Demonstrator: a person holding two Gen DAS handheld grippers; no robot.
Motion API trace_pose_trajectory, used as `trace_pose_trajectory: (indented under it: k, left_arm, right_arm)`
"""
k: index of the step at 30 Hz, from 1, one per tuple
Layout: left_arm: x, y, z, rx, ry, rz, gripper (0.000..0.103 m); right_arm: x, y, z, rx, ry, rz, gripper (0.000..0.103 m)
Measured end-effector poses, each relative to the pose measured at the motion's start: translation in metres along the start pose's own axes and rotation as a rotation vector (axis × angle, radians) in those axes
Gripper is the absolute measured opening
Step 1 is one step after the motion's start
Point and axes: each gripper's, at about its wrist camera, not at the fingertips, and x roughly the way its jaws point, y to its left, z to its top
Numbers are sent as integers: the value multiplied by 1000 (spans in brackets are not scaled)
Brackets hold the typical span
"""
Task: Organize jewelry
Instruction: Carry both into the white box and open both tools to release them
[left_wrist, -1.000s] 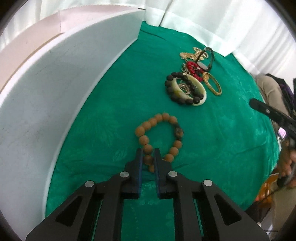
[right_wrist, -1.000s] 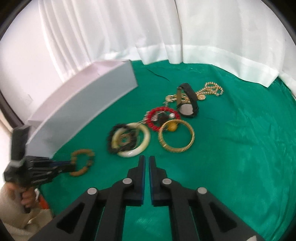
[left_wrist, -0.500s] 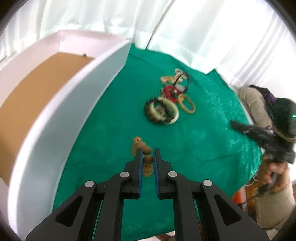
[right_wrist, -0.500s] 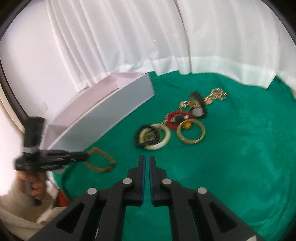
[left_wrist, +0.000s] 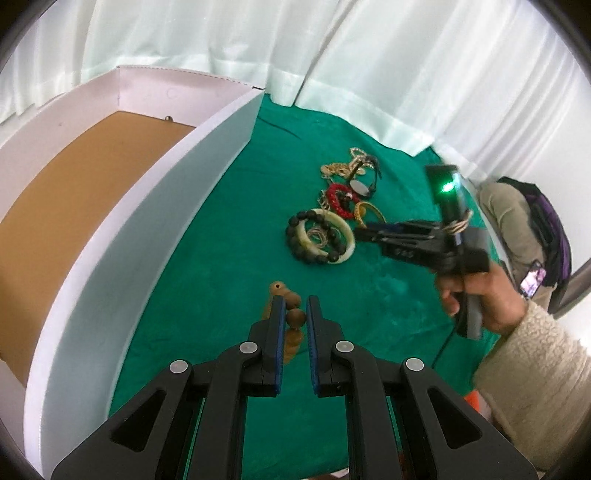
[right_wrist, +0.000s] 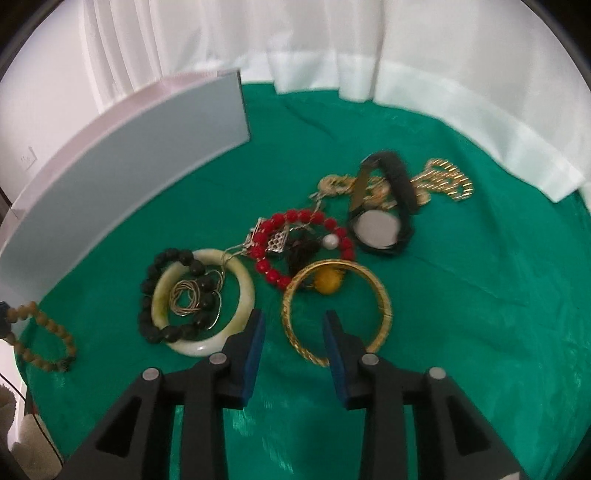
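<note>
My left gripper is shut on a brown wooden bead bracelet and holds it above the green cloth, beside the white box. The bracelet also shows hanging at the left edge of the right wrist view. My right gripper is open and empty, its fingers either side of the near rim of a gold bangle. Behind it lie a pale jade bangle with black beads, a red bead bracelet, a black watch and gold chains.
The white box has a brown floor and stands at the left on the green cloth. White curtains hang behind. A seated person is at the far right of the left wrist view.
My left gripper has lifted the wooden bracelet off the cloth. My right gripper has moved down to the gold bangle and has opened.
</note>
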Motion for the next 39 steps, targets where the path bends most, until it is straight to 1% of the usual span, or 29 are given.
trace_pose_trajectory:
  k: [1,2,3,5,7,9,11,13,15,17,20,21,24,25,26,27,28,29,30,31,33,34,36,37,39]
  left_arm:
    - [-1,0,1,-2,-1,-1,9]
    - [-6,-1,4,-6,-6,-6,9]
    - [-12,0,5,-9,-13,-12,9]
    - [-30,0,12,-11,-32,-22,9]
    - [-54,3,21,-8,-61,-13,9]
    - [-76,8,30,-7,-89,7,9]
    - [-100,18,41,-15,-124,36,9]
    - [-123,36,51,-28,-163,92,9]
    - [-137,54,56,-49,-189,153,9]
    - [-145,83,61,-91,-196,205,9]
    - [-139,116,60,-138,-175,285,9]
    - [-134,128,58,-152,-161,313,9]
    - [-113,158,47,-191,-118,366,10]
    - [-106,166,44,-199,-103,386,12]
    - [-100,172,41,-202,-91,406,17]
    - [-98,174,38,-204,-80,420,35]
    - [-95,177,36,-208,-75,433,57]
    - [-96,177,33,-212,-87,445,67]
    - [-99,177,30,-215,-108,456,80]
    - [-101,175,27,-215,-135,469,85]
    - [-104,169,21,-206,-188,488,88]
    - [-103,164,21,-198,-201,490,88]
    - [-98,152,22,-153,-217,467,88]
    - [-95,146,25,-133,-217,466,89]
    - [-85,132,26,-80,-211,490,88]
  right_arm:
    - [1,2,0,-25,0,-32,10]
    - [-4,1,0,-24,-5,-30,8]
    - [-11,-1,0,1,-16,-6,6]
    - [-37,-5,1,55,-54,55,6]
    - [-63,3,6,50,-81,97,6]
    - [-90,21,17,23,-112,136,6]
    - [-119,46,34,-7,-151,194,6]
    - [-138,73,52,-37,-191,248,6]
    - [-143,110,78,-65,-217,311,6]
    - [-140,150,101,-104,-220,375,6]
    - [-121,204,129,-164,-213,407,6]
    - [-113,218,135,-174,-202,416,6]
    - [-79,258,148,-202,-163,411,6]
    - [-67,267,150,-201,-137,417,8]
    - [-57,274,153,-190,-113,415,9]
    - [-46,277,152,-180,-95,402,14]
    - [-39,280,152,-173,-87,393,30]
    - [-34,281,151,-167,-86,384,38]
    - [-33,280,149,-161,-87,379,48]
    - [-30,279,150,-157,-87,369,49]
    - [-26,278,149,-165,-80,344,49]
    - [-21,279,150,-167,-71,321,49]
    - [-8,281,151,-165,-53,301,49]
    - [-1,282,150,-165,-44,291,49]
    - [12,281,149,-169,-19,252,49]
